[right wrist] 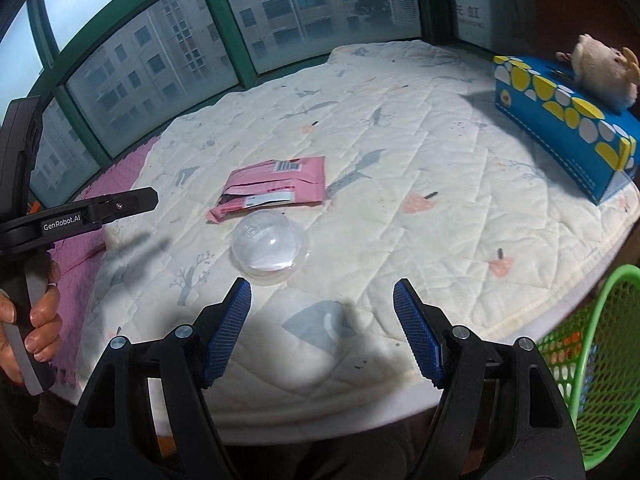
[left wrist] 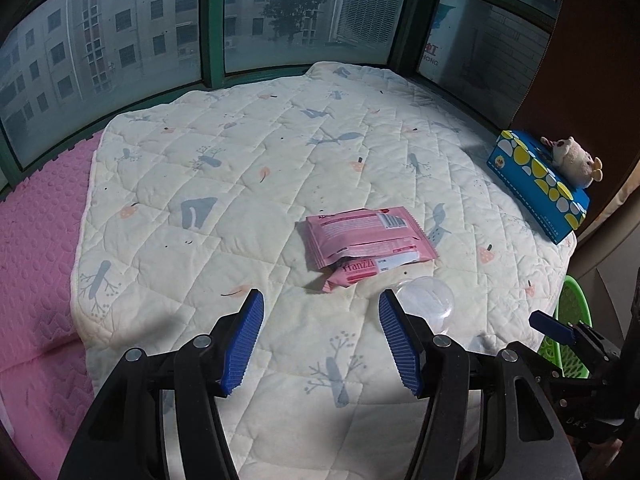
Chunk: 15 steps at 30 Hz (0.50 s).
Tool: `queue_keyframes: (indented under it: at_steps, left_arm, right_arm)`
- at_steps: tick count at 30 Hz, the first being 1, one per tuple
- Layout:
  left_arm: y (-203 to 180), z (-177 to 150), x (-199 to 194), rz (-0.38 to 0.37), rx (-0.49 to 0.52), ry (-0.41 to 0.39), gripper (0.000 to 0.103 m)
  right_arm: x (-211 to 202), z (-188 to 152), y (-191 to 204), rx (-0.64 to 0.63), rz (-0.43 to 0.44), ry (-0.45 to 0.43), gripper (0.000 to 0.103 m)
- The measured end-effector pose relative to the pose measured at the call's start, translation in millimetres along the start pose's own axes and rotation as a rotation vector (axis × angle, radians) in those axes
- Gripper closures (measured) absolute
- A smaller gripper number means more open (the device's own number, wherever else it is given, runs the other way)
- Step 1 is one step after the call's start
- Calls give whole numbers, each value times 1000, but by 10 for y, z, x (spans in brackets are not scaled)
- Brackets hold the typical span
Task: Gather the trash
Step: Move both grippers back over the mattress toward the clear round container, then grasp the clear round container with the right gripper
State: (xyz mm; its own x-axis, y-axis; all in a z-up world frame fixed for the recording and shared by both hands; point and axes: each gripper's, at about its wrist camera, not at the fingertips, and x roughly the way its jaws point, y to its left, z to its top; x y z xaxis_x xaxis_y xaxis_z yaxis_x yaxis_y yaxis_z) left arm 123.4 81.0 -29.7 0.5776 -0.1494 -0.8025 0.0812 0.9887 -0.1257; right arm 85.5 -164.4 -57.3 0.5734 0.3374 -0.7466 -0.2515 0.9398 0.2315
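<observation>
Left tongs (left wrist: 321, 300) stand apart with nothing between the blue pads, hovering over the quilted mat (left wrist: 240, 168). Right tongs (right wrist: 322, 294) likewise parted and empty, over the mat's near edge. Just ahead of the right tongs, slightly left, lies a clear plastic dome lid (right wrist: 269, 246), flat on the mat; in the left wrist view the same lid sits just beside the right-hand pad of the left tongs, whether touching cannot be told. Beyond the lid, nearly touching it, a stack of pink snack wrappers (left wrist: 366, 240), one poking out beneath with lettering visible. Blue tissue box (right wrist: 568, 120) with yellow and white spots at the mat's far right edge, a small plush toy (right wrist: 604, 72) on top. Green mesh basket (right wrist: 592, 356) low at right, off the mat's edge. Pink foam mat (left wrist: 36, 260) to the left. A hand (right wrist: 24, 320) grips the left tool's handle. Green-framed windows (left wrist: 212, 24) behind.
</observation>
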Motion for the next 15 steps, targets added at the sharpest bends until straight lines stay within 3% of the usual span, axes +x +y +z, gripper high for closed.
queue_keyframes:
  at_steps: [15]
  left_arm:
    - [347,-56,80,18,-22,24,45]
  right_arm:
    - [613,194,490,-83,20,58,30]
